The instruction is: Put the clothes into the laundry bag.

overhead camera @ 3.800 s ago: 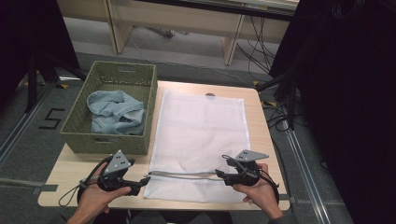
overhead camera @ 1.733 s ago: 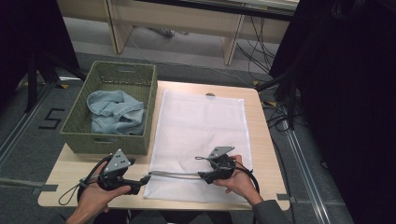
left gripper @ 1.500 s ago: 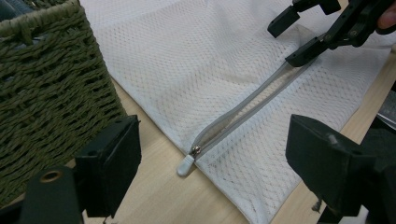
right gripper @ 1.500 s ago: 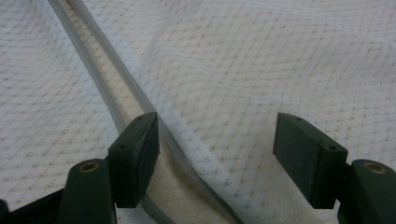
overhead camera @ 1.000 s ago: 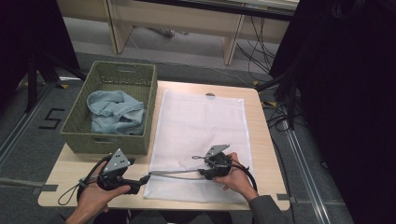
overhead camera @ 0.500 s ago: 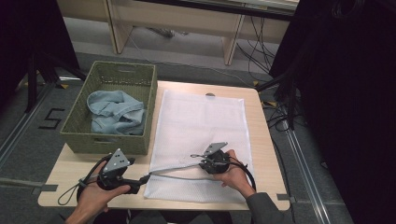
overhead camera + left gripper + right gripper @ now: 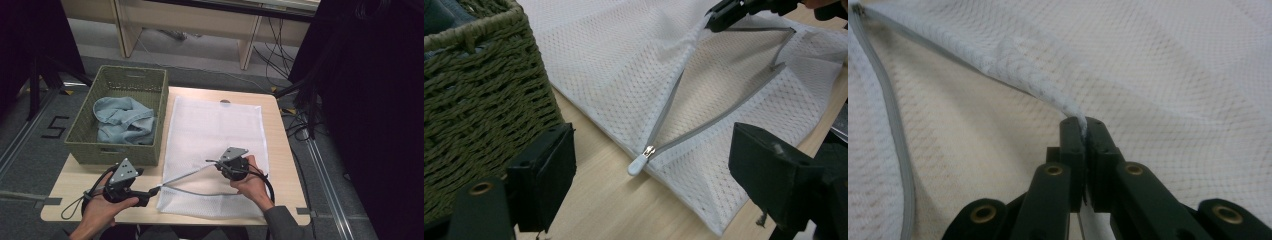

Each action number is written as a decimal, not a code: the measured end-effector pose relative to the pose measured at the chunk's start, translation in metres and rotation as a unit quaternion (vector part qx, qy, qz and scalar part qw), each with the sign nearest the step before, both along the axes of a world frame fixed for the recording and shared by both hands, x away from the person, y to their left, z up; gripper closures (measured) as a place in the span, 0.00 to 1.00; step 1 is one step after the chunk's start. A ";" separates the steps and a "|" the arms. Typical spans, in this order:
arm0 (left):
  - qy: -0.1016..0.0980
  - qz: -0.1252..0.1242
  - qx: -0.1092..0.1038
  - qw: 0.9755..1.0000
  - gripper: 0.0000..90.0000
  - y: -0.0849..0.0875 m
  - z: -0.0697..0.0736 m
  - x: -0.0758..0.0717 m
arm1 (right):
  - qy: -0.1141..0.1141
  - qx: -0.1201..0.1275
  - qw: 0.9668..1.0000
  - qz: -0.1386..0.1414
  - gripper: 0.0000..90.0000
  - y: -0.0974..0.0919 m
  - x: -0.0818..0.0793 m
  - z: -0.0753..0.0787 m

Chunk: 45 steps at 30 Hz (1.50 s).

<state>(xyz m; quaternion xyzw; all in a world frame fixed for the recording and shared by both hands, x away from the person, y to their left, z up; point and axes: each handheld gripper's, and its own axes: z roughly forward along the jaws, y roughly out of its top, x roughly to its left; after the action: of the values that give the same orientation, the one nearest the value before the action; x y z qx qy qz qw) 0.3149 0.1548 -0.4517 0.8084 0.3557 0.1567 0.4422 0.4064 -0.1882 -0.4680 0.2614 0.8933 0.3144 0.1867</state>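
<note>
Wooden bench (image 7: 287, 165): basket (image 7: 120, 120) w/ blue cloth (image 7: 122, 120) at left. Left gripper (image 7: 649, 200) spread, zip pull (image 7: 639, 162) between jaws, untouched. Mesh bag (image 7: 215, 130) unzipped; right gripper (image 7: 1083, 125), jaws just closed, pinches upper edge. Loading still left.

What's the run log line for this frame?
right gripper: shut on mesh bag zipper edge, lifting | left gripper: open by zipper pull | bag: unzipped

A single black numeral "5" (image 7: 52, 127) can be read in the high view. It is marked on the grey floor (image 7: 30, 150) left of the desk (image 7: 280, 150).
</note>
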 end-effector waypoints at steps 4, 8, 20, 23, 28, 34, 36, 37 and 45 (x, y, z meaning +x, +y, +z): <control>0.003 0.017 -0.012 1.000 0.21 0.001 0.001 0.000 | -0.023 0.018 1.000 -0.003 0.98 -0.001 -0.001 0.012; -0.002 0.025 -0.018 1.000 0.21 0.005 0.003 0.004 | -0.051 0.037 0.998 -0.010 0.98 -0.002 -0.001 0.026; -0.044 0.062 -0.020 0.997 0.18 0.023 0.022 0.020 | -0.066 0.064 0.996 -0.018 0.99 -0.008 0.001 0.049; -0.052 0.069 -0.022 0.996 0.17 0.031 0.033 0.027 | -0.070 0.067 0.995 -0.020 0.99 -0.008 0.002 0.053; -0.061 0.086 -0.016 0.994 0.16 0.040 0.056 0.053 | -0.077 0.072 0.994 -0.017 0.99 -0.010 0.002 0.057; -0.034 0.106 0.033 0.993 0.16 0.053 0.070 0.103 | -0.078 0.071 0.994 -0.010 0.98 -0.010 0.003 0.056; -0.027 0.102 0.052 0.993 0.16 0.056 0.072 0.116 | -0.074 0.070 0.995 -0.012 0.98 -0.010 0.003 0.057; -0.019 0.094 0.078 0.992 0.16 0.057 0.073 0.122 | -0.062 0.080 0.994 -0.029 0.98 -0.009 0.001 0.056; 0.019 0.048 0.105 0.993 0.17 0.044 0.060 0.155 | -0.058 0.074 0.995 -0.024 0.98 -0.009 0.003 0.053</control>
<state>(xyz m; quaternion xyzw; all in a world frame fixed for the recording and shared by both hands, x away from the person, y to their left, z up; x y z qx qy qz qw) 0.4700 0.1985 -0.3919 0.8353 0.3838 0.1987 0.3399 0.4090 -0.1977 -0.4147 0.2774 0.8488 0.3896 0.2257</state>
